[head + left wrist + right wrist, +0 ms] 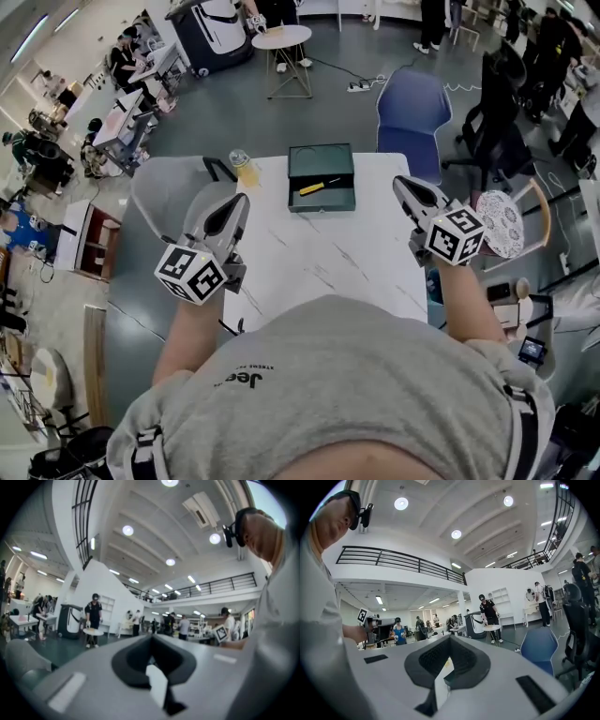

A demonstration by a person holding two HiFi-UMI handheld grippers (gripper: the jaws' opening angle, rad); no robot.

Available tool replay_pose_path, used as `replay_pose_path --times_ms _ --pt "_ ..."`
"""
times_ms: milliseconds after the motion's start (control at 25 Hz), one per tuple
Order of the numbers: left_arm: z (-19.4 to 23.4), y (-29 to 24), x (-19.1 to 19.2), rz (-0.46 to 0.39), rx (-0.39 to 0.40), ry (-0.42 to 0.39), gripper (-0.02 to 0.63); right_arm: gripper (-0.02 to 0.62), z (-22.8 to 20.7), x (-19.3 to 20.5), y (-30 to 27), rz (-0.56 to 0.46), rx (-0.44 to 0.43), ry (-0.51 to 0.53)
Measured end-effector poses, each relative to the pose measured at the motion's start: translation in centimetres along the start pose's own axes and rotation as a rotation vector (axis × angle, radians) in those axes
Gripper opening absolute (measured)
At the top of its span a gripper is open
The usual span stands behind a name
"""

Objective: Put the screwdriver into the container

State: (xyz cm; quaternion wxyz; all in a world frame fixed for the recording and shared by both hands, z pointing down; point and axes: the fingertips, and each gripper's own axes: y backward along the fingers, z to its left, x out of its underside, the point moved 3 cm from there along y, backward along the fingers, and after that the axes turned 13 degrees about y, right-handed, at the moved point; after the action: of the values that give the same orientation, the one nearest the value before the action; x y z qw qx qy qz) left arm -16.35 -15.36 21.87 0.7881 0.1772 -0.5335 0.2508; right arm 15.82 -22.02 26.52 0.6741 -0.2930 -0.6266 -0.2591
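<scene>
Already the screwdriver [317, 187] lies inside the container [319, 161], a dark green open box at the far middle of the white table [319, 262]. It rests flat on the box floor, yellow handle toward the left, set at a slant. Nothing else shows in the box. Just left of the container stands a small clear jar [245, 170] with something yellowish in it, contents unclear. The left gripper [242, 199] hangs nearer the person than the container and off to its left, at the table's left edge. Its jaws are closed together with nothing between them, and its own view confirms this. The right gripper [400, 182] is to the container's right and a little nearer the person, jaws likewise pressed together and holding nothing. Both tools are well apart from the box and point out over the room rather than down at it. That reads as a rest or neutral pose, not a reach. Judging from this, the task looks done: the tool is in and no grasp is needed.
</scene>
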Motion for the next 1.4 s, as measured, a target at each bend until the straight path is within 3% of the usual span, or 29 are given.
replay_pose_path --times_ms 440,1400 --pt "3.4 1.8 -0.2 -0.027 0.024 0.055 0.003 0.009 2.0 -0.8 -1.3 0.029 0.018 0.024" --pt "3.1 1.6 -0.3 -0.033 0.039 0.044 0.003 0.008 1.9 -0.8 -1.3 0.047 0.002 0.046"
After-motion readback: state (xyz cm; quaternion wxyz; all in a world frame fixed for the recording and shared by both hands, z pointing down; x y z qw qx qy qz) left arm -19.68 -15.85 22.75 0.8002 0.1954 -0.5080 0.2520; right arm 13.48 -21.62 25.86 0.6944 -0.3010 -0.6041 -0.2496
